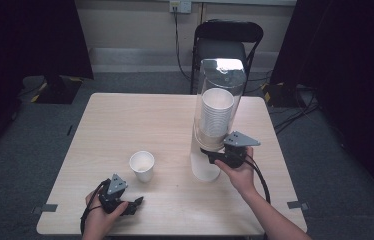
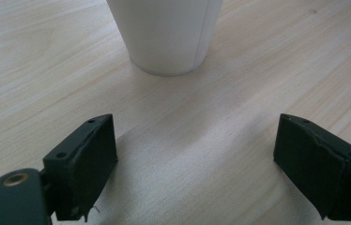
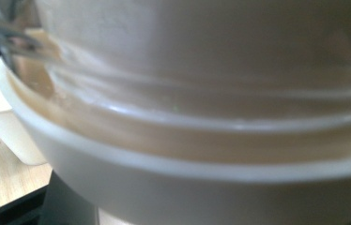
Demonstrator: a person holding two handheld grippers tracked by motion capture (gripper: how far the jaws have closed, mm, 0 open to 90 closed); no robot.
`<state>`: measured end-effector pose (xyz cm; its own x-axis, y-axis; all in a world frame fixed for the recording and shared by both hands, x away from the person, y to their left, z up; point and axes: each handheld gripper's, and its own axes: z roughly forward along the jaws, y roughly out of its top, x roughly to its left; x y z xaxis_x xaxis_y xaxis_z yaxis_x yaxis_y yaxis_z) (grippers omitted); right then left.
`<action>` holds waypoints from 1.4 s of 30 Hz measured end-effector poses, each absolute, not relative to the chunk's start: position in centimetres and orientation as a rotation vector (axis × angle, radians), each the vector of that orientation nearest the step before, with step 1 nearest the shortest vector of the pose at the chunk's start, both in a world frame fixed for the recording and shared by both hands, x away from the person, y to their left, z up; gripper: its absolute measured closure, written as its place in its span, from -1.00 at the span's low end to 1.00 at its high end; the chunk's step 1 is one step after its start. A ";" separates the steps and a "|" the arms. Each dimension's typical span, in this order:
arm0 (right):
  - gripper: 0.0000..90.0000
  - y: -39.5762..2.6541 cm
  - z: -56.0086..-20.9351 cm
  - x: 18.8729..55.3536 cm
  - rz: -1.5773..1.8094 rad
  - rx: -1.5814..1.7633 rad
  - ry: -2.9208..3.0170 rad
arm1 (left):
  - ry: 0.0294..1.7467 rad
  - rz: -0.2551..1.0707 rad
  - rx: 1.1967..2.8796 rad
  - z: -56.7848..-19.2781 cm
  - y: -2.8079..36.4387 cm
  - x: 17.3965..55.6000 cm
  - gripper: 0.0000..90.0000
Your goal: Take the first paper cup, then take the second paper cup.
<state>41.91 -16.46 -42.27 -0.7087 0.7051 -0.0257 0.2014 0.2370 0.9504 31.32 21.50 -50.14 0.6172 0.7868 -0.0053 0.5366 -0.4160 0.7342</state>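
Your right gripper [image 1: 214,156] clenches the dispenser's [image 1: 218,107] bottom cup [image 1: 205,169]; left gripper [image 1: 136,202] released, loose cup [image 2: 166,35] straight ahead.

A lab-like recording room; black curtains [image 1: 20,35], grey carpet [image 1: 140,82], folding chair [image 1: 227,42], floor cables [image 1: 295,112].
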 end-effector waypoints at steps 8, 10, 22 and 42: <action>-0.21 -16.6 -43.1 41.6 1.512 0.791 2.023 | 1.032 0.450 2.126 -50.1 21.5 31.3 -0.71; -0.21 -16.7 -43.1 41.6 1.504 0.782 2.029 | 1.033 0.449 2.125 -50.1 21.5 31.3 -0.71; -0.19 -16.8 -43.5 41.6 1.515 0.780 2.034 | 1.035 0.446 2.113 -50.2 21.4 31.2 -0.70; -0.18 -16.9 -43.9 41.3 1.518 0.761 2.026 | 1.028 0.448 2.126 -50.1 21.5 31.2 -0.70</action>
